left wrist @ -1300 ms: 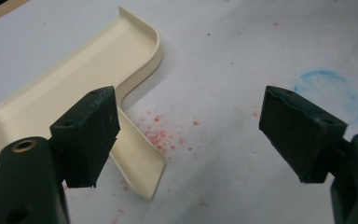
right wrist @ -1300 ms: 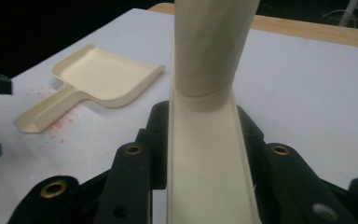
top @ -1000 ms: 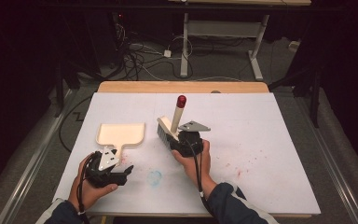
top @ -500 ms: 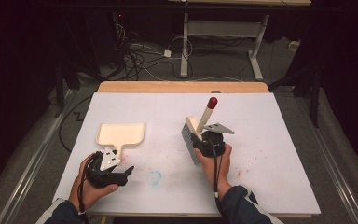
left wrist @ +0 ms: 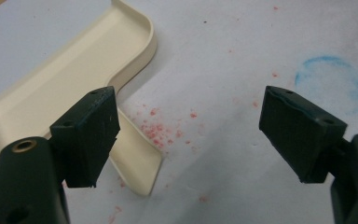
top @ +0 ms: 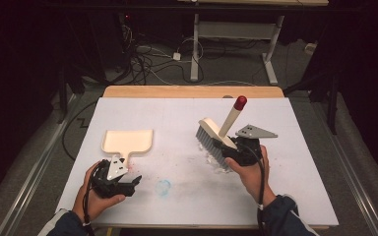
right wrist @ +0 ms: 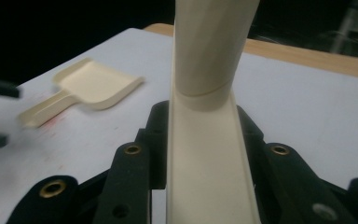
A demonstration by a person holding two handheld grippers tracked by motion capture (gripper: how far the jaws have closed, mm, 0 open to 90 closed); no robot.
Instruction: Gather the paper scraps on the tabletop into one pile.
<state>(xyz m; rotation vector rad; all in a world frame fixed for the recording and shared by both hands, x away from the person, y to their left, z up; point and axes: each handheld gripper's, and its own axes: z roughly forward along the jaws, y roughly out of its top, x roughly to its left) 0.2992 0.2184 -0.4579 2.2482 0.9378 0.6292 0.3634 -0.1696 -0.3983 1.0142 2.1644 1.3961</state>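
A: Where is the brush (top: 215, 138) seen?
B: At the right of the desk (top: 295, 162), held by the right gripper (top: 236, 153), fingers clamped on its cream handle; bristles are pointed down at the white top, red tip raised toward the far side.
A: And the left gripper (top: 123, 183)?
B: Fingers (left wrist: 89, 135) are spread apart, nothing gripped, at the near left. The dustpan (top: 128, 142) is laid flat just beyond, its handle under one finger. Red specks (left wrist: 161, 128) are scattered beside it.
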